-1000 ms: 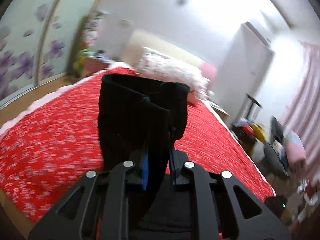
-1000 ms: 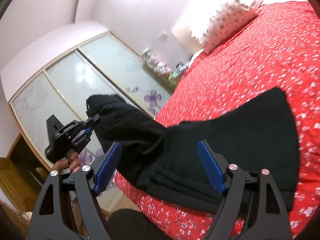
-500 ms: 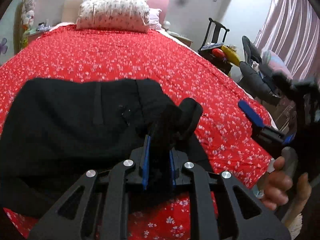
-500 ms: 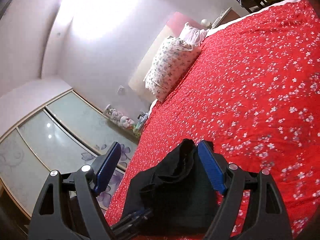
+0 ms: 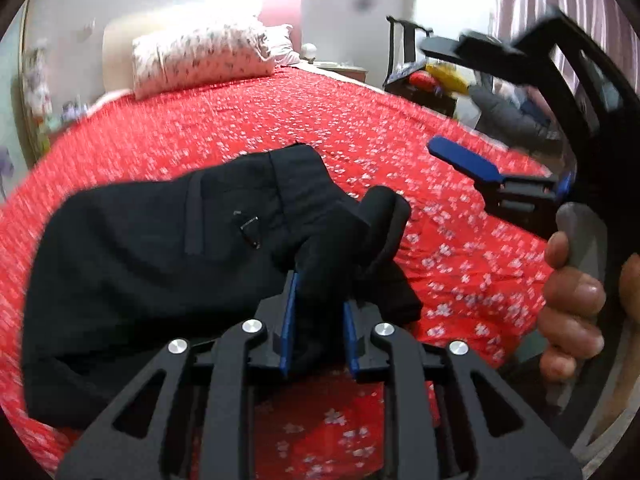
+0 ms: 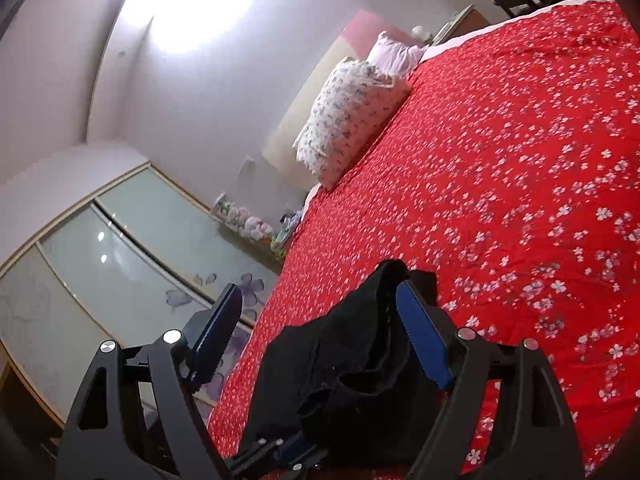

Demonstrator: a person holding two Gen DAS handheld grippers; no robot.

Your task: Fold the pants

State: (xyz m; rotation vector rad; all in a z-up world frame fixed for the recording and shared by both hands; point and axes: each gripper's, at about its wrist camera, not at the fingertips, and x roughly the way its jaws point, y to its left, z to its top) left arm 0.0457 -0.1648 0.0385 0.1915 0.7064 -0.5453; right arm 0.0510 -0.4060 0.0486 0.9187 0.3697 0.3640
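Note:
Black pants (image 5: 152, 264) lie bunched and partly folded on the red flowered bedspread (image 5: 280, 120) near the bed's front edge. My left gripper (image 5: 318, 300) is shut on a raised bunch of the pants' cloth. My right gripper (image 6: 320, 320) is open and empty, held just above the pants (image 6: 360, 372); one blue finger (image 6: 420, 336) is over the cloth. In the left wrist view the right gripper (image 5: 464, 160) shows at the right with the hand holding it. The left gripper's tip shows at the bottom of the right wrist view (image 6: 280, 448).
A flowered pillow (image 5: 200, 56) and a pink one lie at the bed's head. A dark chair with clutter (image 5: 440, 76) stands to the right of the bed. A sliding wardrobe with flower prints (image 6: 100, 280) stands left of the bed.
My left gripper swung the pants from hanging in the air down onto the bed. My right gripper moved in close above the pants, still open.

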